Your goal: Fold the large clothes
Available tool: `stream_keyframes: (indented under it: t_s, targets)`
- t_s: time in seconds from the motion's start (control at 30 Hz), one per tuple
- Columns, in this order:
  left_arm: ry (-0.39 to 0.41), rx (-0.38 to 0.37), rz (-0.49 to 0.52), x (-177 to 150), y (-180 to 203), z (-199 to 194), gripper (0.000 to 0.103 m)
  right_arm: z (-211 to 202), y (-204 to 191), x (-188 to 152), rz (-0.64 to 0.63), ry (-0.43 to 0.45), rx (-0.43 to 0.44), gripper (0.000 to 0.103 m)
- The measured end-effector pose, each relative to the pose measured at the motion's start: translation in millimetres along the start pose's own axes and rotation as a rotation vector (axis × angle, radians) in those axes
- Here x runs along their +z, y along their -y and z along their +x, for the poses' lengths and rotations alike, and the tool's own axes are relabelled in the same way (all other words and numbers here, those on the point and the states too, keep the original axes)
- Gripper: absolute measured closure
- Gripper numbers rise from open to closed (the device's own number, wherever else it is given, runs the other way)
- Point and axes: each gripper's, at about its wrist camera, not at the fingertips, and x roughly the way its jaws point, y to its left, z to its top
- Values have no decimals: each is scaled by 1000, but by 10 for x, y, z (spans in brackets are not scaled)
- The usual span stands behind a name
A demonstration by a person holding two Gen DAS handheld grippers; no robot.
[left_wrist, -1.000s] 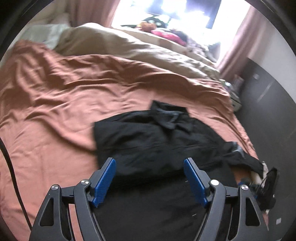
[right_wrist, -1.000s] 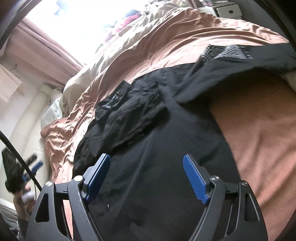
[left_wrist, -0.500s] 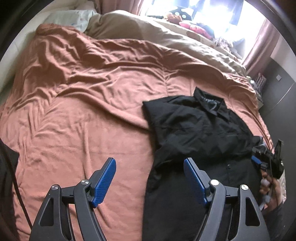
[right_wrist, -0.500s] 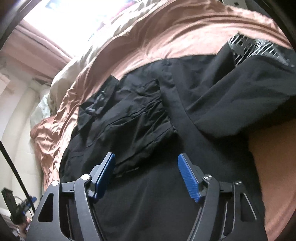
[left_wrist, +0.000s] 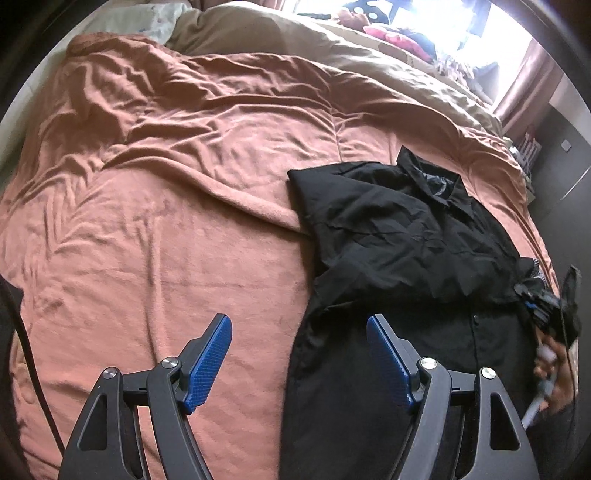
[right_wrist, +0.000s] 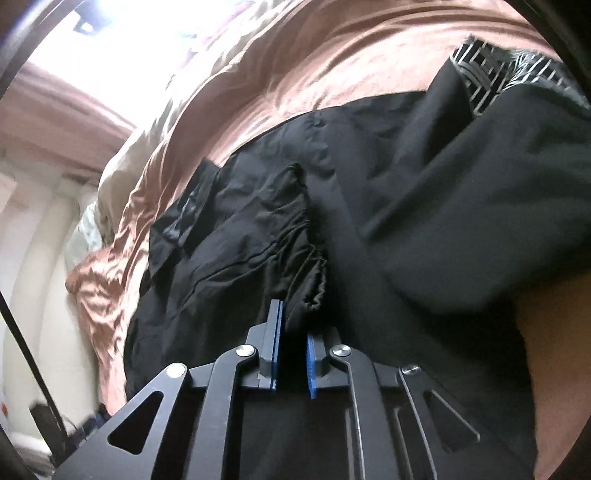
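A large black shirt (left_wrist: 406,240) lies on the rust-coloured bedspread (left_wrist: 166,221), collar toward the far end and one side folded over its front. My left gripper (left_wrist: 299,354) hangs open above the shirt's near left edge, with one pad over the bedspread and the other over black cloth. My right gripper (right_wrist: 293,343) is closing, and its blue pads pinch a fold of the black shirt (right_wrist: 406,221) at the folded sleeve's hem. In the left wrist view the right gripper (left_wrist: 546,314) sits at the shirt's right edge. A patterned lining (right_wrist: 487,70) shows at one turned-up part.
A beige duvet (left_wrist: 332,48) and a pale pillow (left_wrist: 147,18) lie at the head of the bed. Bright window (left_wrist: 461,22) with clutter behind it. A dark wall unit (left_wrist: 565,166) runs along the bed's right side. A hand (left_wrist: 550,365) holds the right tool.
The right jaws went from wide apart to nearly together, with black cloth between them. My left gripper sank toward the bed and shifted left, so the shirt now sits to the right in its view.
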Motion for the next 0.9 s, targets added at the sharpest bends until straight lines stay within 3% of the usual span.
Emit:
stream_keyframes:
  t_s: [0.17,0.37,0.77,0.87,0.9]
  targets:
    - [-17,5,14,-34,154,252,26,-175,96,-181,-13,-23,15,95]
    - [-59,13,11,-45,245,568,26,-233,121,-54,-16,-44,17,93]
    - [-109,91,-51,-56,-19,769,26,-127,-6,30,-60,-68,-10,91]
    - [-94,79,-56,-110,-22,604,26,-128,38,64,-43,-75,19,77]
    - [-89,81,-52,-117,-4,558,26,-150,49,53,-46,-74,25,59]
